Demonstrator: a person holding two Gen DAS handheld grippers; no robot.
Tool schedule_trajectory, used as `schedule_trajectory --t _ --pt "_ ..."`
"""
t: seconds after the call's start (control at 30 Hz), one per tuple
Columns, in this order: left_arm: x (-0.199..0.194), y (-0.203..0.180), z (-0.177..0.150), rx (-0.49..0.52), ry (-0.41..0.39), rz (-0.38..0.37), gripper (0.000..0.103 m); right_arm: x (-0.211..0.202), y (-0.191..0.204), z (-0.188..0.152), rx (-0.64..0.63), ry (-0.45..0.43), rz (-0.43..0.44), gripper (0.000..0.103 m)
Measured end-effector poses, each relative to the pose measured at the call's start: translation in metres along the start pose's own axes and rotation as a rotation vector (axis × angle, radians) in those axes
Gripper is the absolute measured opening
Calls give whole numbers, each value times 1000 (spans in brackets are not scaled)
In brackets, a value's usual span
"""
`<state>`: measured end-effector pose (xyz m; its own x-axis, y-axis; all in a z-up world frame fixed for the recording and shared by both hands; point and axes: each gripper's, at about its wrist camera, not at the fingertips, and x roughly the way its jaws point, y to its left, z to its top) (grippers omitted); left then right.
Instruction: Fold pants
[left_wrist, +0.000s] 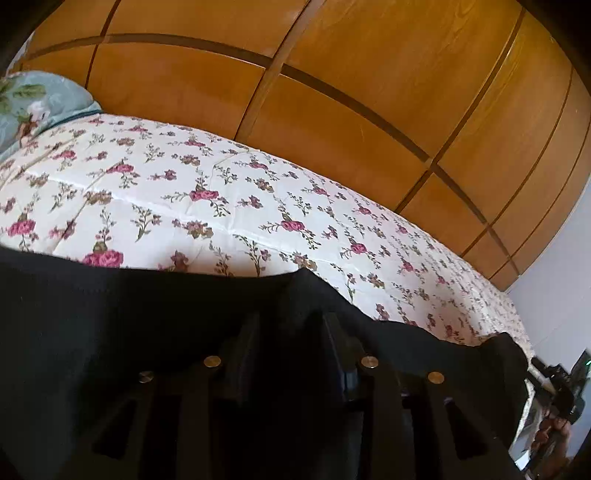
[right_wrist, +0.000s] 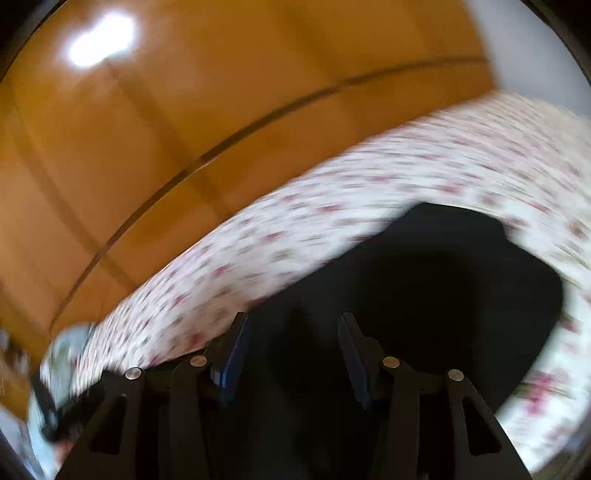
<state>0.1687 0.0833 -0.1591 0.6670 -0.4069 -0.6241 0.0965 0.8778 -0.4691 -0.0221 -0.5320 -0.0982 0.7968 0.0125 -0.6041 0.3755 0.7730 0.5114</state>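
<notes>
Left tongs (left_wrist: 291, 325): buried in black pants (left_wrist: 110, 314) | right view: blurred

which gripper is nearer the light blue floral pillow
Left. The left gripper sits over the black pants with the pillow up the bed on its left; the right gripper lies off on its other side, farther away.

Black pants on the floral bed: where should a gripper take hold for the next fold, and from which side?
Grip the black pants at their far edge, where it lies flat on the floral bedspread. Probably come low from the near side, over the cloth.
</notes>
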Motion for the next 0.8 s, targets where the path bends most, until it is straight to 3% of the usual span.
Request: schedule_trajectory --t 0.1,0.2,0.27,0.33,0.37,0.4,0.5,0.7,0.8 --pt "-1 1 0 -11 -1 -10 35 -5 -62 8 247 -19 -49 51" --pt "-1 3 -1 -22 3 -16 35 5 -98 12 417 -30 40 45" --pt "0 5 -1 -31 9 -21 35 12 -103 21 424 -51 79 44" --pt "1 7 -1 -38 13 -26 35 18 -102 27 420 -48 85 36" --pt "1 7 -1 -41 13 -28 35 21 -100 31 412 -48 93 31" --pt "1 8 -1 -44 13 -31 35 21 -97 35 389 -45 108 16" --pt "1 8 -1 -51 14 -38 35 6 -82 38 291 -62 90 7" --pt "1 9 -1 -62 14 -49 35 -41 -82 30 278 -116 41 7" --pt "1 10 -1 -67 13 -56 35 -35 -99 19 299 -81 -13 6"
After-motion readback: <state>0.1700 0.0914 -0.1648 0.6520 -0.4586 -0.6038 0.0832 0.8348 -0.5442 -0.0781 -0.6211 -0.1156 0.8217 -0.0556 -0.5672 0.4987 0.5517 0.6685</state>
